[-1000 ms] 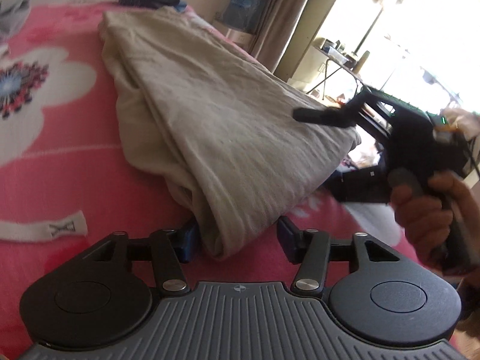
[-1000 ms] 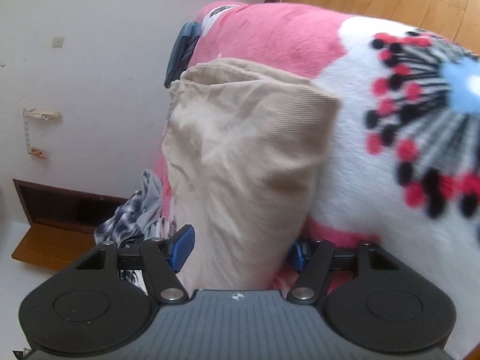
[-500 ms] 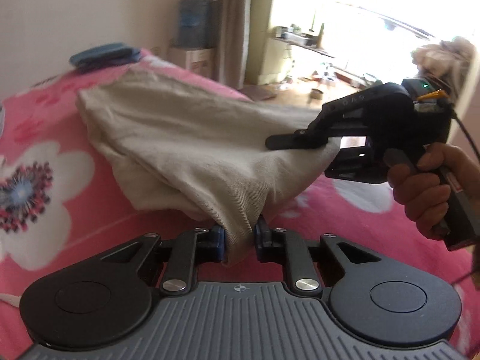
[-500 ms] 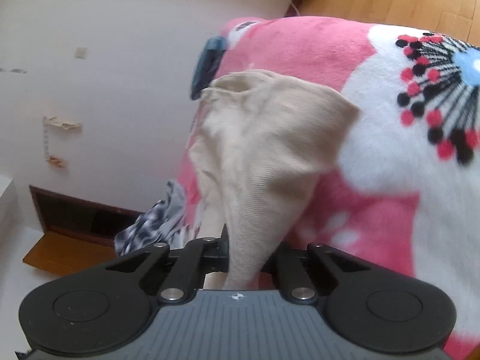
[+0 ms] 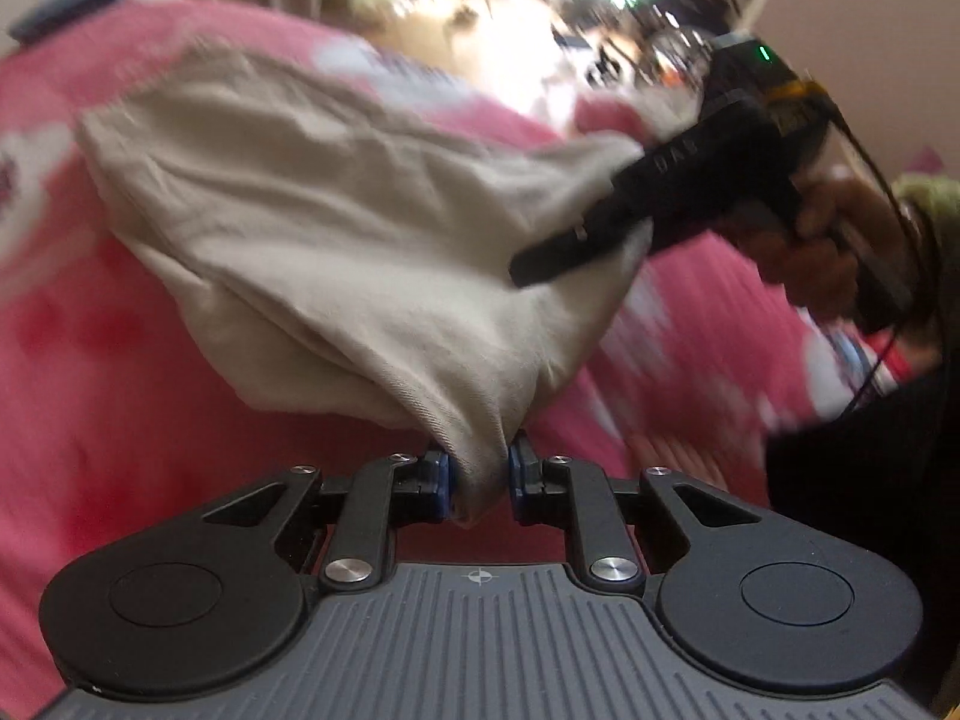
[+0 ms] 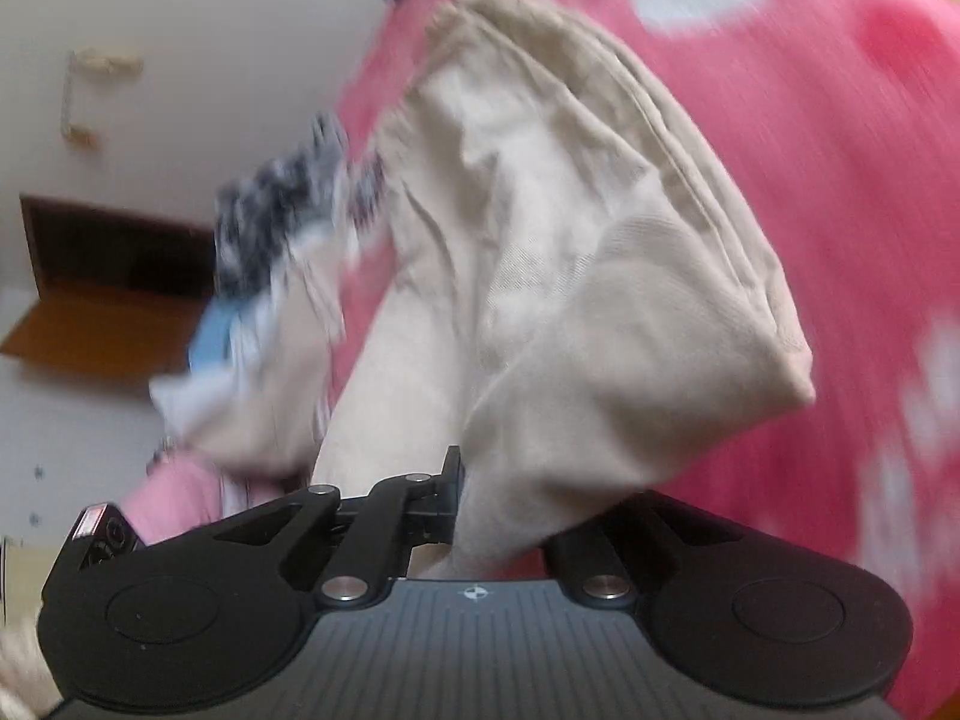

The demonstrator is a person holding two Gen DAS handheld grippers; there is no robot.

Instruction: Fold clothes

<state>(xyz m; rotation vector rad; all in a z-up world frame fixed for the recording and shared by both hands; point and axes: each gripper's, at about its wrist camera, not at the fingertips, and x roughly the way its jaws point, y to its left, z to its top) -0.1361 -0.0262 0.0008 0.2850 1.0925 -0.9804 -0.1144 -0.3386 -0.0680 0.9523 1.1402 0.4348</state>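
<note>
Garment: a beige, soft woven cotton garment point(image 5: 336, 228), already doubled into several layers, hangs partly lifted over the bed; its far end rests on the bedcover, its near end is raised by both tools.
Left tool: the black two-finger left tool point(image 5: 479, 474) has its blue pads pressed together on a bunched corner of the beige garment, which gathers into a narrow neck right at the pads.
Right tool: the black right tool point(image 6: 504, 510) pinches the other near corner; from its own camera the cloth fills the gap between the fingers and hides the right finger. From the left camera it shows at the cloth's right edge, held by a hand point(image 5: 810, 252).
Layers: stacked edges point(image 6: 678, 138) run along one long side in the right view, so the garment is at least folded lengthwise.
Bed: a pink fleece bedcover with white flower print point(image 5: 108, 372) lies under everything; both views are blurred.
Other clothes: a grey-and-white checked garment point(image 6: 282, 216) lies crumpled past the beige one near the bed's edge; a dark blue folded item point(image 5: 60, 6) sits at the far end of the bed.
Progress: my reading is that a fold across the length is in hand, the near end being carried toward the far end. The lengthwise folding looks done; laying the raised end down, squaring it, and the checked garment appear to remain.
</note>
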